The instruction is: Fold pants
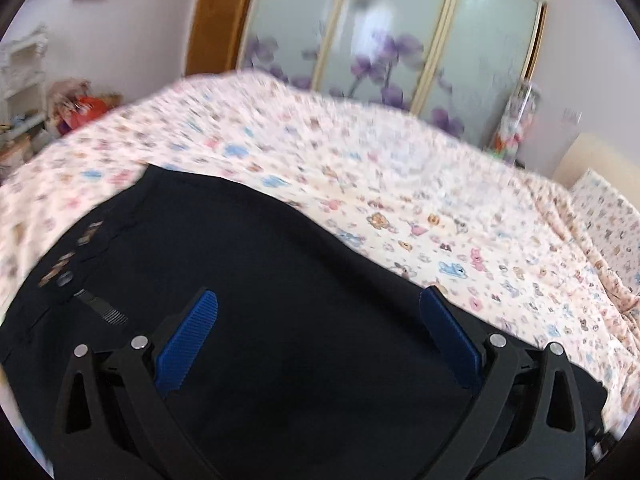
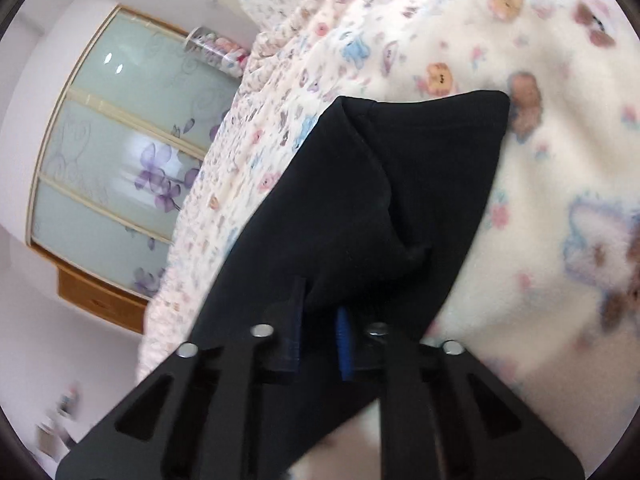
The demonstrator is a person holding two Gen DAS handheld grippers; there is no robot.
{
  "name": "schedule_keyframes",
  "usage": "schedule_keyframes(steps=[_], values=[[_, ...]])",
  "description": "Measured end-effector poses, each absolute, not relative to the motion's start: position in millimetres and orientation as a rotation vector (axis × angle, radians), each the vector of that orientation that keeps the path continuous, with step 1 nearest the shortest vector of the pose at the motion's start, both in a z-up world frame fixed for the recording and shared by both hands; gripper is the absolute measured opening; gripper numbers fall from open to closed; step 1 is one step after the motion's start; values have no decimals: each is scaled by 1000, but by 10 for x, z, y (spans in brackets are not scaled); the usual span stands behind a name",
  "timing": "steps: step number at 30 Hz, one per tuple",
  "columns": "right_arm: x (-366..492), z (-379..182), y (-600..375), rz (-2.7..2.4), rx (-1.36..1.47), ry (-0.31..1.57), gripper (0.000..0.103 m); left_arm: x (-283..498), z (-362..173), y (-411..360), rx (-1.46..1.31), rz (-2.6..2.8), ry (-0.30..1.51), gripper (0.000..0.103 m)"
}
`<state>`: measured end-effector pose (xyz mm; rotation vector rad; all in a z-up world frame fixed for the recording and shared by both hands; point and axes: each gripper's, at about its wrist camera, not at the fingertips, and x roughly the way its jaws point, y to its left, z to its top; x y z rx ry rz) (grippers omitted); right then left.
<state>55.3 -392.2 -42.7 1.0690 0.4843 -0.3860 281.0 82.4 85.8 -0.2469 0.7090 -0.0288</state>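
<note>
A: So, how far along is the folding?

B: Partway, I'd judge. The black pants lie on the patterned bedspread; the right gripper pinches a doubled layer near one end, jaws narrow on cloth. More folds remain.

A: And the left gripper?

B: Jaws wide, holding nothing, above the fabric.

A: Which way do they run?

B: Lengthwise away from the right gripper; waist end seems left.

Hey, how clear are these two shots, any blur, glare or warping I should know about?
Left wrist view: motion blur smears the bedsheet and wardrobe doors; the black pants and open left tool stay fairly sharp. Right wrist view: near sheet is soft, lamp glints sit on the wardrobe glass, the right tool pinches the pants. Both show fisheye bending and dark corners.
</note>
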Motion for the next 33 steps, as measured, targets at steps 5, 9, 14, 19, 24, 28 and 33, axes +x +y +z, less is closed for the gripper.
schedule_keyframes(steps=[5, 9, 14, 19, 24, 28, 33], values=[[638, -414, -3952, -374, 974, 507, 10, 3899, 608, 738, -314, -1, 957, 96], [691, -419, -3949, -356, 942, 515, 10, 4365, 326, 793, -366, 101, 1092, 86], [703, -425, -3953, -341, 925, 514, 10, 4628, 71, 993, -474, 205, 1117, 82], [682, -429, -3968, -338, 921, 507, 10, 4527, -92, 1134, -513, 188, 1092, 4], [626, -408, -3972, -324, 929, 473, 10, 3984, 149, 1378, -636, 135, 928, 4], [564, -306, -3990, -309, 918, 425, 9, 3437, 517, 1494, -615, 90, 818, 4], [629, -15, -4030, -268, 858, 379, 7, 2507, 890, 1709, -639, 66, 700, 4]])
